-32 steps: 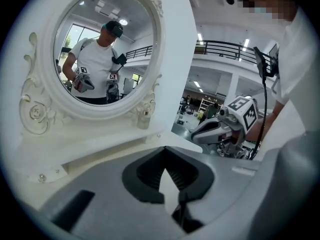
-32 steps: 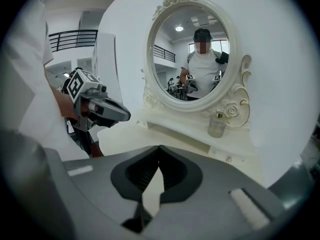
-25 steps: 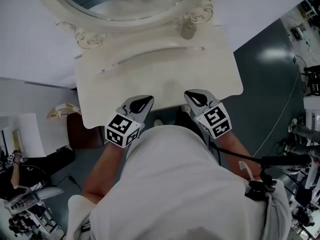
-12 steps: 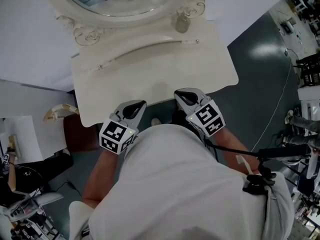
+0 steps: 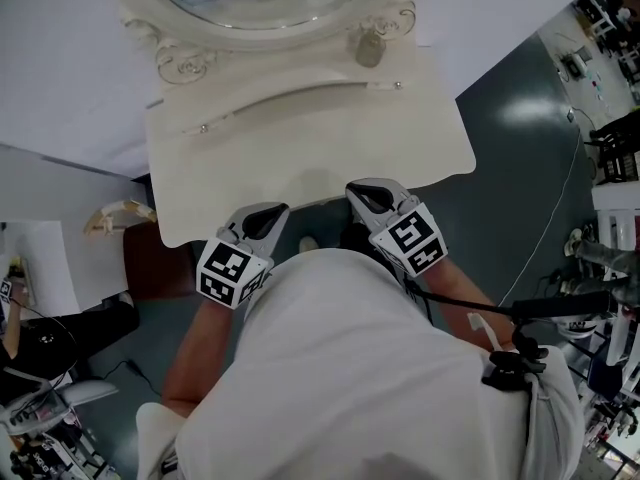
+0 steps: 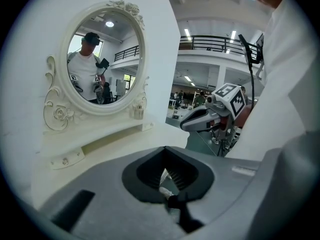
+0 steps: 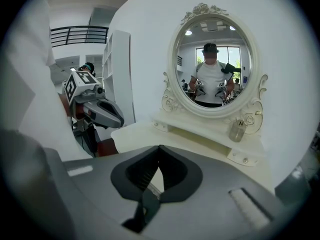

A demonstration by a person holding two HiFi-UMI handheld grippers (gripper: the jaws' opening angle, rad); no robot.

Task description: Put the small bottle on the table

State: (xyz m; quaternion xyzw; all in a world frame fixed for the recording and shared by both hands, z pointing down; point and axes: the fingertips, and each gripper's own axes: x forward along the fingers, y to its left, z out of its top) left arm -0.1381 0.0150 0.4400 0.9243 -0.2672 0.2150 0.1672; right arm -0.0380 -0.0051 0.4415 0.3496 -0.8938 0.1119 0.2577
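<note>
Ahead of the right tool [image 5: 358, 190], on the far side of the bench and a little to that tool's right, stands a small clear glass bottle [image 5: 371, 48] with a rounded stopper. It is upright, with its long axis vertical and its stopper on top. Whether anything is inside it cannot be made out. It rests on a narrow raised cream shelf [image 5: 290, 96] with a curved front, just beside the carved scrollwork at the foot of an oval mirror in an ornate cream-white frame [image 5: 185, 60]. From the left tool [image 5: 280, 210], the bottle is further off, ahead and to that tool's right.

Both tools hover side by side over the near edge of the smooth cream-white bench [image 5: 300, 153], which has a wavy outline. They point toward the mirror and are well apart from the bottle. Each tool is a grey, teardrop-shaped shell with a black-and-white marker cube at its rear. The left tool's jaws are together with nothing between them, and so are the right tool's.
</note>
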